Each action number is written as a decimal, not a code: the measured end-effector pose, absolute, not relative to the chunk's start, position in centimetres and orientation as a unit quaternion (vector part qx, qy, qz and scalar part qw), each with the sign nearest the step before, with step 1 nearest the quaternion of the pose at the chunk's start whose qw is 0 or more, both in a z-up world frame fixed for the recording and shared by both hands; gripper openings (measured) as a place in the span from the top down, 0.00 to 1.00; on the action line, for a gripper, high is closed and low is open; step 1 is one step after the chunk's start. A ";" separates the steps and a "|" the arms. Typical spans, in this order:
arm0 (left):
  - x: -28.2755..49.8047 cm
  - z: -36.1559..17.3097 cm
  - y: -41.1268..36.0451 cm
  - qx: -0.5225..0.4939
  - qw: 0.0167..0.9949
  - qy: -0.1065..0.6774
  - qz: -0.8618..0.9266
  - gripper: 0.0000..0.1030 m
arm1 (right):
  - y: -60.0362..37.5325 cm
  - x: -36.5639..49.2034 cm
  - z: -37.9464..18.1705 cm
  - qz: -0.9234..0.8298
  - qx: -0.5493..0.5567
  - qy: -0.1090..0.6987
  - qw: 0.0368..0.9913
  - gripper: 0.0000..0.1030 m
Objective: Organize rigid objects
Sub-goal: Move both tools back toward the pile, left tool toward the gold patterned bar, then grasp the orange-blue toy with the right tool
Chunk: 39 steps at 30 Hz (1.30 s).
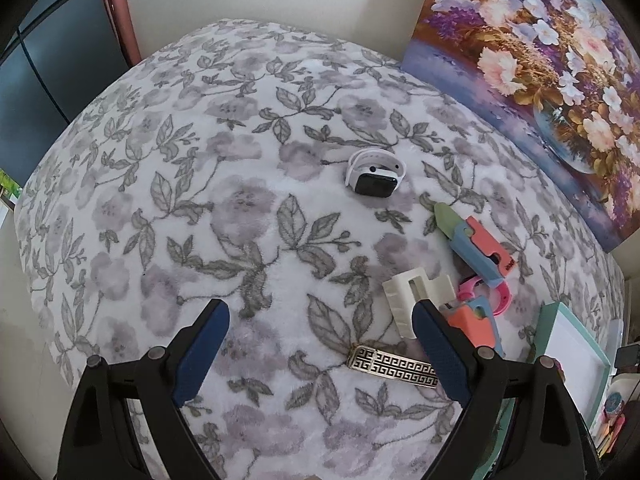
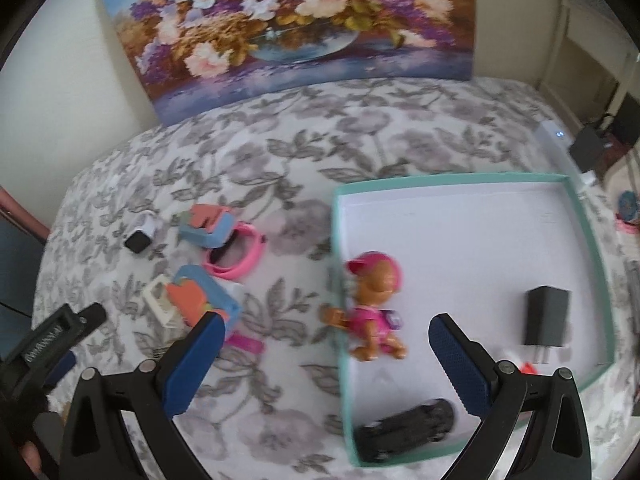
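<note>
No word or number reads clearly here; small dark print on the orange toy [image 1: 509, 266] is too blurred to make out.

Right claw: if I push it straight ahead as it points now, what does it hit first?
Most likely the pink toy figure, lying in the teal box just ahead, between the open fingers of the right claw. Depth is hard to judge; it could meet the box floor first.

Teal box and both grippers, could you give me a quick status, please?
Left gripper open, empty. Right gripper open over teal box. Doll, charger, black car boxed. White watch still outside.
</note>
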<state>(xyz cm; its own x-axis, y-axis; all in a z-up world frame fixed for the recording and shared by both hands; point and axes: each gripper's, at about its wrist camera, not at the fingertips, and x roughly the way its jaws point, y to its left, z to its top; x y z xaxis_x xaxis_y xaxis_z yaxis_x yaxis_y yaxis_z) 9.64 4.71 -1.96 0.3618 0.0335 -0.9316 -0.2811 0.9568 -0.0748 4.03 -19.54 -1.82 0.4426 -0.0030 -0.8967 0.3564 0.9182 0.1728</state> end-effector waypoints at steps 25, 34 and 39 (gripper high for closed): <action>13.1 -6.7 6.8 -0.160 0.776 0.593 0.140 0.10 | -14.7 9.0 -6.1 -0.057 0.164 0.543 0.821 0.00; 13.8 -7.9 7.2 -0.166 0.768 0.600 0.152 0.10 | -14.2 10.2 -6.8 -0.053 0.162 0.547 0.819 0.00; 14.1 -8.4 7.6 -0.173 0.765 0.601 0.152 0.10 | -13.8 10.8 -6.9 -0.044 0.166 0.544 0.821 0.06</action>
<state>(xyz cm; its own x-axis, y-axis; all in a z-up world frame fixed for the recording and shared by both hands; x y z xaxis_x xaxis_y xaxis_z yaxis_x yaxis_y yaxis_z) 14.11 7.57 -8.43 0.2303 0.0248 -0.9728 -0.4407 0.8939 -0.0816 10.79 -13.85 -6.93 0.4033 0.1081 -0.9087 0.2533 0.9410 0.2243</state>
